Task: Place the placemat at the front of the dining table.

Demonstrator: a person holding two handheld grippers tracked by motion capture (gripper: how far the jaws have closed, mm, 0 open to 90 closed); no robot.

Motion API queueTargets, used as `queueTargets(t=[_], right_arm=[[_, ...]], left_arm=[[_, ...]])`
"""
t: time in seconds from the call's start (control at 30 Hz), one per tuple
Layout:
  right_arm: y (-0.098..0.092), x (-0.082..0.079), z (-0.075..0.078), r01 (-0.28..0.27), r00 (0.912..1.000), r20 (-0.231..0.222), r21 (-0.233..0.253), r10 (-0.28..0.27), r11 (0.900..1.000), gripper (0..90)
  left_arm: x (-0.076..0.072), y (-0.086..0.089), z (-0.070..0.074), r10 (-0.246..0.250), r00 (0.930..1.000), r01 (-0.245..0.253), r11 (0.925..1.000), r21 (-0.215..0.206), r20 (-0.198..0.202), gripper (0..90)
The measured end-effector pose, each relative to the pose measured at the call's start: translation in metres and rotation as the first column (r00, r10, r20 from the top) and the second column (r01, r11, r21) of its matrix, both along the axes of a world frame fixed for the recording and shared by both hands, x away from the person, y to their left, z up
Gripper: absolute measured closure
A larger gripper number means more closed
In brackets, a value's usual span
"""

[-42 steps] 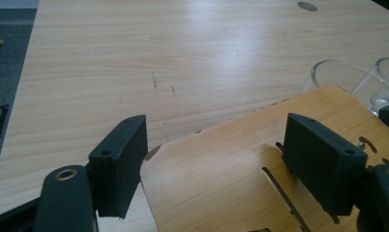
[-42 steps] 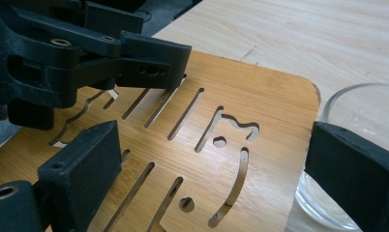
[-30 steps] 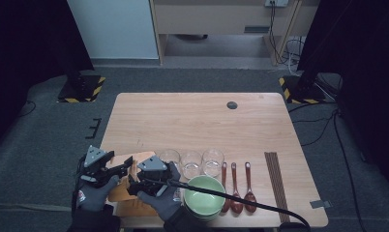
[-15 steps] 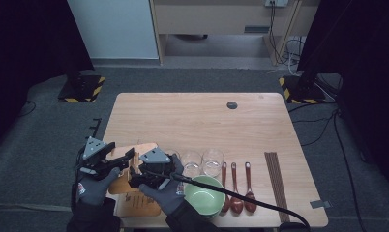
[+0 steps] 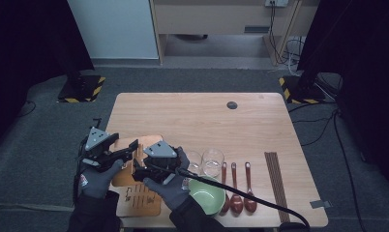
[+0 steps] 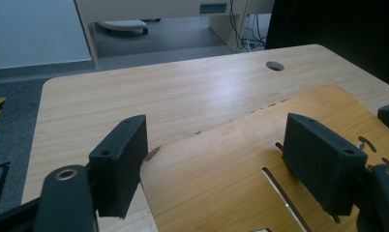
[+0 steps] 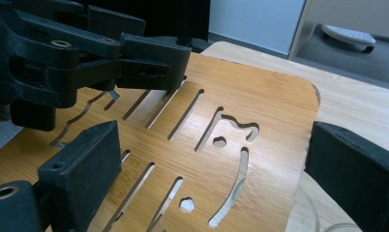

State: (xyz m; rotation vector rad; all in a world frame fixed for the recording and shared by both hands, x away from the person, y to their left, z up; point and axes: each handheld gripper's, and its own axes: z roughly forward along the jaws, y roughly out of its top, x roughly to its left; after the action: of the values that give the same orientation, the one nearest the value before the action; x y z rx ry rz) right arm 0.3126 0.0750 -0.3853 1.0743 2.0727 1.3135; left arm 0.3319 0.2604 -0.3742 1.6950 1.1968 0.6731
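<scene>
A bamboo board [image 5: 139, 200] with slots and cut-out shapes lies on the near left part of the wooden table [image 5: 197, 116]. My left gripper [image 5: 129, 151] hovers over the board's far left part, jaws open. In the left gripper view my left gripper [image 6: 220, 166] has the board [image 6: 241, 140] spread beneath and between its jaws. My right gripper [image 5: 138, 170] points left across the board, open wide. In the right gripper view my right gripper [image 7: 221, 164] straddles the cut-out board [image 7: 265, 106], and the left gripper [image 7: 134, 63] reaches in close from the upper left.
Right of the board stand two clear glasses [image 5: 213, 160] and a green bowl [image 5: 204, 194]. Three dark red spoons [image 5: 236, 186] and brown chopsticks [image 5: 273, 175] lie farther right. A cable hole [image 5: 231, 105] sits at the table's far side. The right gripper's cable [image 5: 250, 195] crosses the bowl.
Both hands and their grippers have moved a little away from the person, over the board's far part. Both grippers stay open.
</scene>
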Motion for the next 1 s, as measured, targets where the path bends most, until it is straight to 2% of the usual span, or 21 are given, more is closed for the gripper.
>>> queueTargets(t=[0.63, 1.0], right_arm=[[-0.028, 0.007, 0.03, 0.038, 0.9971, 0.066, -0.008, -0.038, 0.999, 6.2], [-0.056, 0.017, 0.043, 0.066, 0.9943, 0.084, 0.001, -0.066, 0.998, 6.2]], left_arm=[[0.014, -0.029, 0.032, -0.038, 0.9976, 0.038, 0.9993, -0.001, 0.057, 24.3], [0.03, -0.06, 0.045, -0.07, 0.9942, 0.07, 0.9975, 0.008, 0.082, 24.3]])
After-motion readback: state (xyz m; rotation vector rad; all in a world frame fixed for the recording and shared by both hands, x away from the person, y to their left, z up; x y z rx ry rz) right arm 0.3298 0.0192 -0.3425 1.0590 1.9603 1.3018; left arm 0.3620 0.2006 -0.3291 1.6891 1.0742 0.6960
